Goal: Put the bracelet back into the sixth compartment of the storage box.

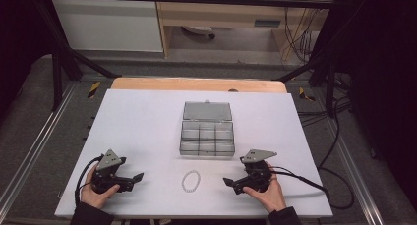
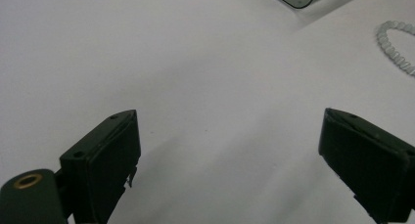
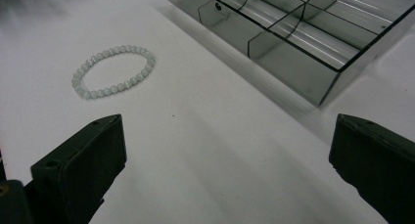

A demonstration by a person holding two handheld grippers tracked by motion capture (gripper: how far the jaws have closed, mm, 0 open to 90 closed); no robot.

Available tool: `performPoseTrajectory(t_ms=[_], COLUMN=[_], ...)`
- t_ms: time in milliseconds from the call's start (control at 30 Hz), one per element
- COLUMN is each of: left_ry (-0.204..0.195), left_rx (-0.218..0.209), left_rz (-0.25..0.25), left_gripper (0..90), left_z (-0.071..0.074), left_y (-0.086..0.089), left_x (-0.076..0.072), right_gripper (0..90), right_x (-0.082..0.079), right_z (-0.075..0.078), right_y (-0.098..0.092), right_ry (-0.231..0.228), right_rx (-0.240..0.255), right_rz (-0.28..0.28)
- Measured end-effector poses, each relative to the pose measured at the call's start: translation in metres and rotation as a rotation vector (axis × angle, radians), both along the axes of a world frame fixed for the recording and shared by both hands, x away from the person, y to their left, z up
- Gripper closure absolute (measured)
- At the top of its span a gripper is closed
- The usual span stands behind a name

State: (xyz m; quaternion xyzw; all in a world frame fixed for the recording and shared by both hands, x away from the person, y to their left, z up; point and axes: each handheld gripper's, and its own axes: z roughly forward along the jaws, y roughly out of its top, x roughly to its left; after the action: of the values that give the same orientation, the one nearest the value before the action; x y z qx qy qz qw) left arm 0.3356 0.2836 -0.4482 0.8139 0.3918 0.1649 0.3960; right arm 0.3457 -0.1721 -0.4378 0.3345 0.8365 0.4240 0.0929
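Observation:
A pale beaded bracelet [image 1: 191,181] lies flat on the white table [image 1: 147,131], near the front edge between both hands. Behind it stands a clear grey compartment box [image 1: 207,135] with its lid laid open at the back. My left gripper [image 1: 136,180] rests at the front left, open and holding nothing; the bracelet [image 2: 397,45] sits off to its upper right. My right gripper [image 1: 229,183] rests at the front right, open and holding nothing. Ahead of it lie the bracelet [image 3: 113,71] and the box [image 3: 303,33], whose compartments look bare.
A wooden strip [image 1: 196,84] runs along the table's far edge. Black frame legs and cables stand on the floor at both sides. Bare white tabletop stretches left of the box.

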Motion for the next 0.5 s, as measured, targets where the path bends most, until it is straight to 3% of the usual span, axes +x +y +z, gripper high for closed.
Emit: performPoseTrajectory(t_ms=[500], left_ry=[0.0], left_rx=[0.003], left_rz=[0.004], left_gripper=[7.7], left_z=[0.0], left_y=[0.0], left_x=[0.0], right_gripper=[2.0], right_x=[0.003], right_z=[0.002], right_y=[0.024], right_ry=[0.006], right_rx=[-0.001], right_rz=[0.026])
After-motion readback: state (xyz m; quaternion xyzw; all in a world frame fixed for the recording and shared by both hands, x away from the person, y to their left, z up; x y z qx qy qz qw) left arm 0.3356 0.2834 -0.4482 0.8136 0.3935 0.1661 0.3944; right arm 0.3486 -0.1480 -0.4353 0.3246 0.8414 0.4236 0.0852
